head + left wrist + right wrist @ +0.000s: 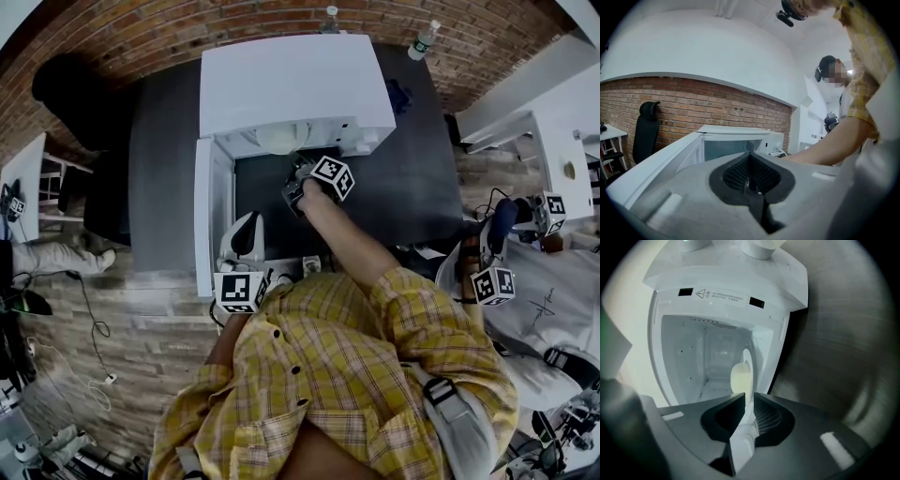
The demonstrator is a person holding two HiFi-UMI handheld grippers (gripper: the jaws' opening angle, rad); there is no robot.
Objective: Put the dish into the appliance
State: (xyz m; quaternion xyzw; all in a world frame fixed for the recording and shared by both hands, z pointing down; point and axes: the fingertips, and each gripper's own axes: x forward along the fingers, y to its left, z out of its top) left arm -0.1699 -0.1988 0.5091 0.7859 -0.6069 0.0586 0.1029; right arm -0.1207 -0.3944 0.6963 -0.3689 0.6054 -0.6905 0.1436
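**Dish at the mouth of the appliance**

My right gripper [747, 397] has its fingers pinched shut on the rim of the pale dish [741, 376]. That grip lets the dish reach ahead of me into the open white appliance [291, 84], where it sits just at the opening on the dark desk [412, 187]. My left gripper [750, 158] waits by the appliance's swung-out door [210, 216], fingers closed on nothing. A label [719, 295] above the opening shows a warning triangle, but its print is too small to read.
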